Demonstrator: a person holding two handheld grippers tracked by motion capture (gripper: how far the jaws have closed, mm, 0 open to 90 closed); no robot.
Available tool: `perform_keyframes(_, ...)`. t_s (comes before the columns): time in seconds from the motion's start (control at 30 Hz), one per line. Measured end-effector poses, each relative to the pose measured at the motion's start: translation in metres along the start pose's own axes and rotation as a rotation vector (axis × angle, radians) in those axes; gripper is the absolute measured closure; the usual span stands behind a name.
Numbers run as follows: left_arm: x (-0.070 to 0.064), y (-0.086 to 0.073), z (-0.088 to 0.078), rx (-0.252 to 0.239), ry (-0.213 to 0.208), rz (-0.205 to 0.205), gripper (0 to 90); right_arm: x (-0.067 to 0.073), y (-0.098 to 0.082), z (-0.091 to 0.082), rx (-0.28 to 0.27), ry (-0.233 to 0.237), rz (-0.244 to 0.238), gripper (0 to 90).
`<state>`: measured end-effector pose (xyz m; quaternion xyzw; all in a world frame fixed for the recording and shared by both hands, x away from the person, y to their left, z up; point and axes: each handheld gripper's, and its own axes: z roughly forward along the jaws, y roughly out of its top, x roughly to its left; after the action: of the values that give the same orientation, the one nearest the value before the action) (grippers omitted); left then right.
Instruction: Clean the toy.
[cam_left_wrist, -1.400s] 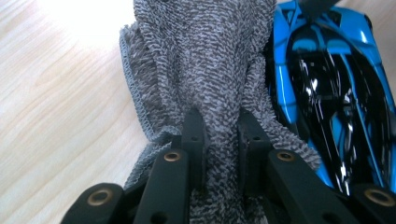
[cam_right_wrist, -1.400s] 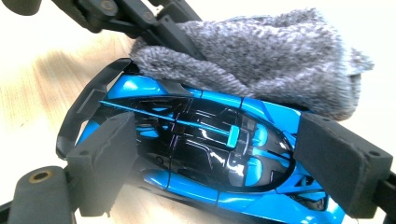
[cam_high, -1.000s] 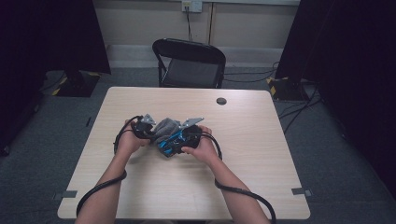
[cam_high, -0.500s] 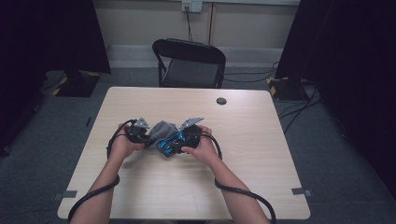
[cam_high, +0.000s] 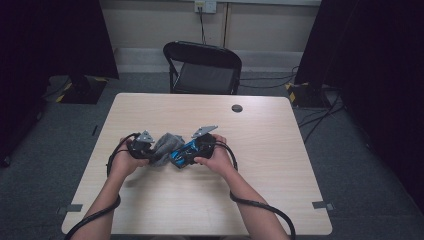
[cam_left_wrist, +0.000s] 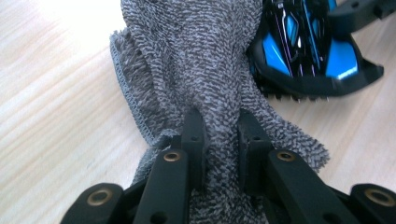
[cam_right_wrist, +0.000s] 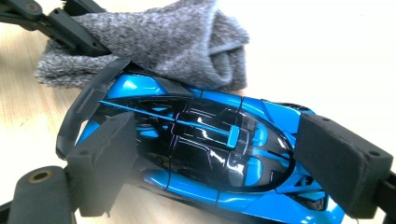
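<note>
A blue and black toy car (cam_high: 181, 154) lies on the wooden table (cam_high: 280, 165), with my right gripper (cam_high: 187, 152) shut on it. The right gripper view has its pads (cam_right_wrist: 105, 161) against either end of the car (cam_right_wrist: 205, 140). My left gripper (cam_high: 155, 152) is shut on a bunched grey cloth (cam_high: 166, 145), a fold of which is pinched between its jaws (cam_left_wrist: 222, 126). The far end of the cloth (cam_right_wrist: 163, 42) rests against the car's tail. The left gripper sits to the left of the car (cam_left_wrist: 308, 51).
A small black round disc (cam_high: 237, 108) lies near the table's far edge. A black folding chair (cam_high: 202, 70) stands behind the table. Cables trail from both grippers off the near edge. Dark curtains hang on both sides.
My left gripper has moved left with the cloth, drawing it back off the car. The right gripper and the car have stayed in place.
</note>
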<state>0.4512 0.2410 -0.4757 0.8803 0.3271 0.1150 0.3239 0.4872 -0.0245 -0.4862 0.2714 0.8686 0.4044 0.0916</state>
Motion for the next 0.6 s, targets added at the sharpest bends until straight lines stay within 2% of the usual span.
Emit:
perform_keyframes(0.23,-0.003,-0.013,-0.01,-0.006,-0.006,-0.007,76.4,0.0,-0.001,0.0,-0.008,-0.001,0.0,13.2)
perform_keyframes(0.4,-0.006,-0.02,-0.017,-0.021,-0.015,-0.03,76.4,0.0,-0.001,0.0,-0.004,-0.003,0.004,13.2)
perform_keyframes(0.6,-0.011,-0.026,-0.025,-0.019,-0.015,-0.02,76.4,0.001,0.0,0.0,0.003,-0.006,0.006,13.2)
